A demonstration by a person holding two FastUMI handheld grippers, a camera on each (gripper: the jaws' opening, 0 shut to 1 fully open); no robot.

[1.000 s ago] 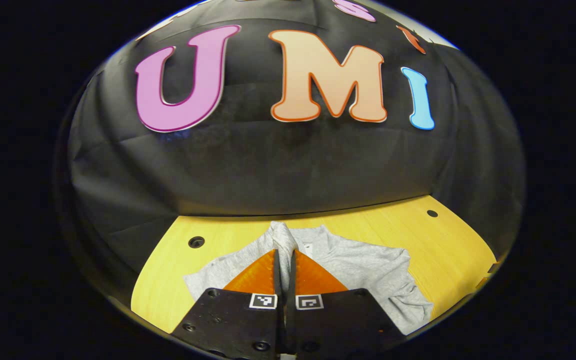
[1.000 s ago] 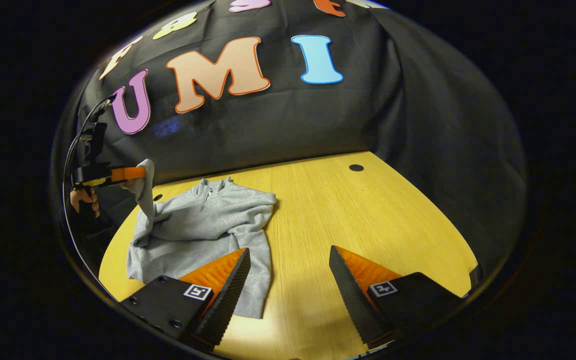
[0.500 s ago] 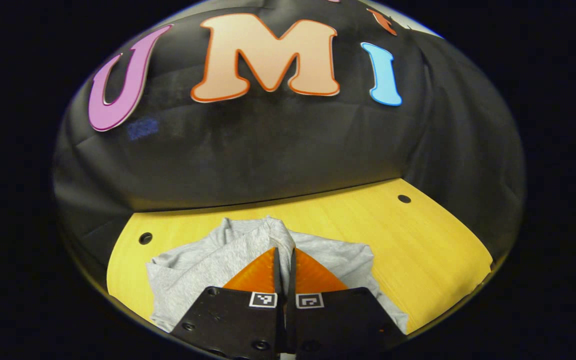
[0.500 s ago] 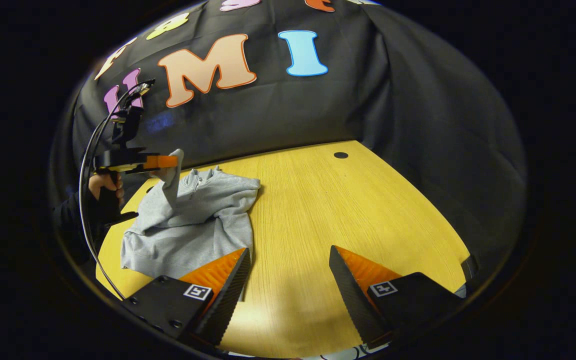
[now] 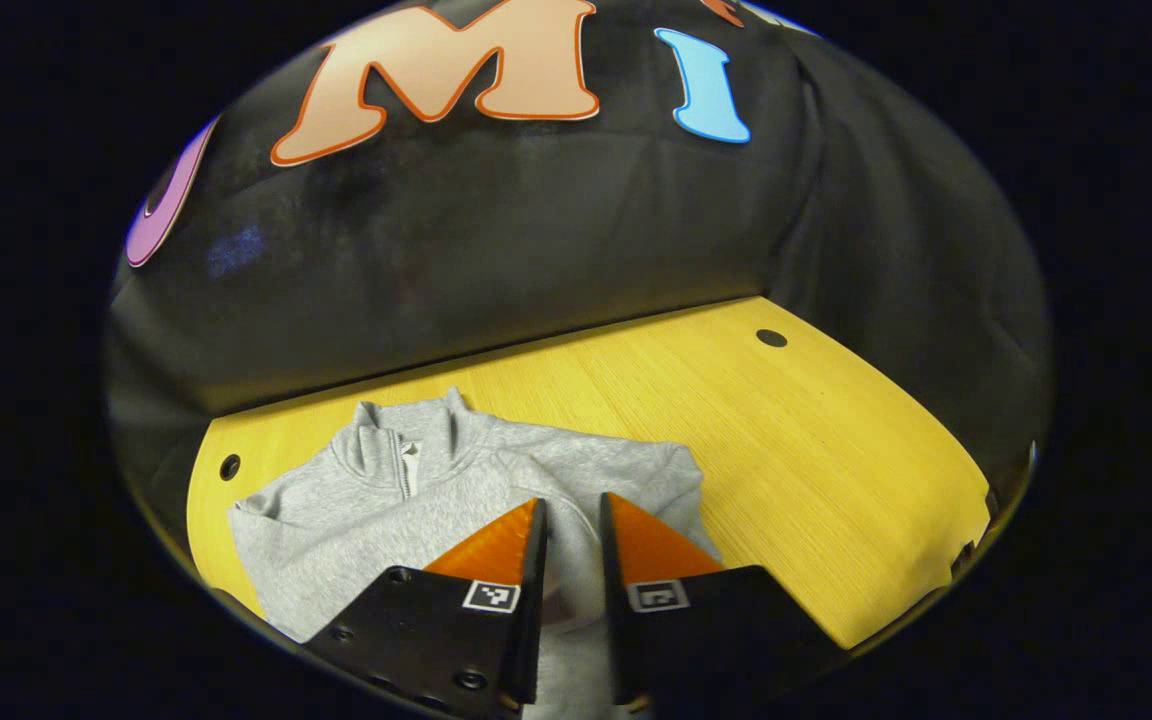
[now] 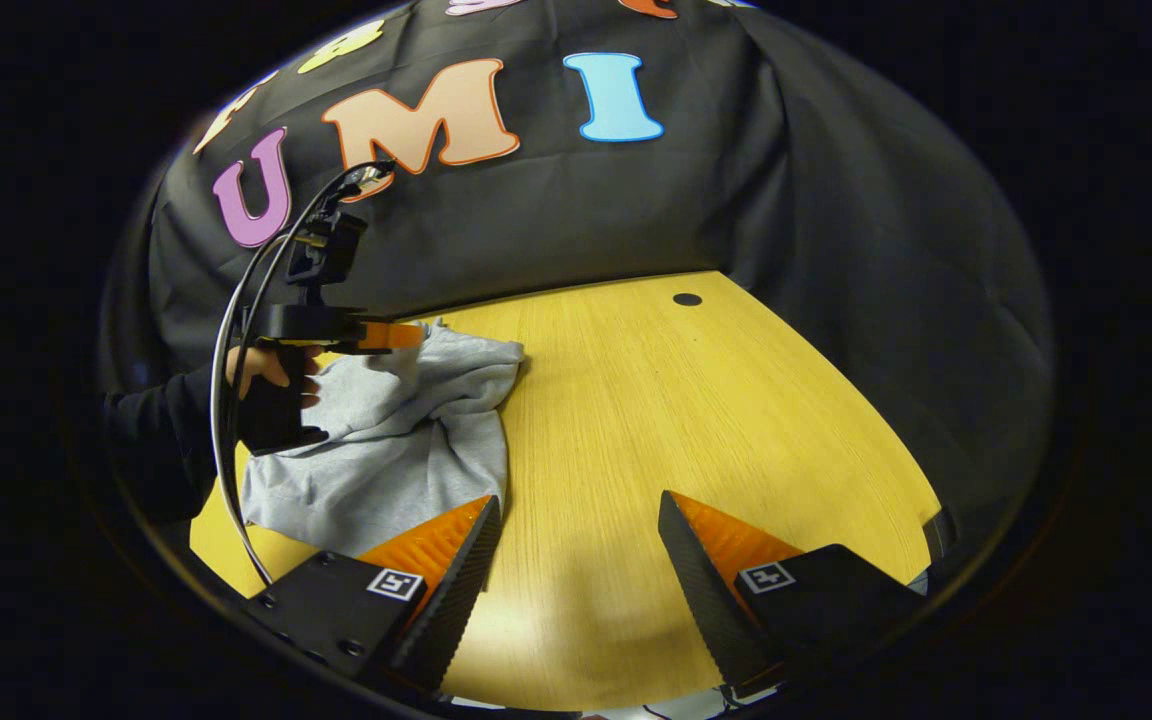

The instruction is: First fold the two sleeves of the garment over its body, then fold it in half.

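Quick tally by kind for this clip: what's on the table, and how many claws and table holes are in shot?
Garment: 1
Claws: 2, left claw and right claw
Table holes: 2, one far right, one near left
Total: 5

I am working in a recording booth, a staged data-collection setup and no lived-in room. A black cloth wall point(image 6: 556, 220) hangs creased behind and wraps round the side, closing the space in. My work surface is a yellow wood-grain tabletop point(image 6: 696, 420) with round dark holes point(image 6: 686, 299) bored in it. A black cable point(image 6: 236, 380) loops down from the camera rig on my other handheld tool.
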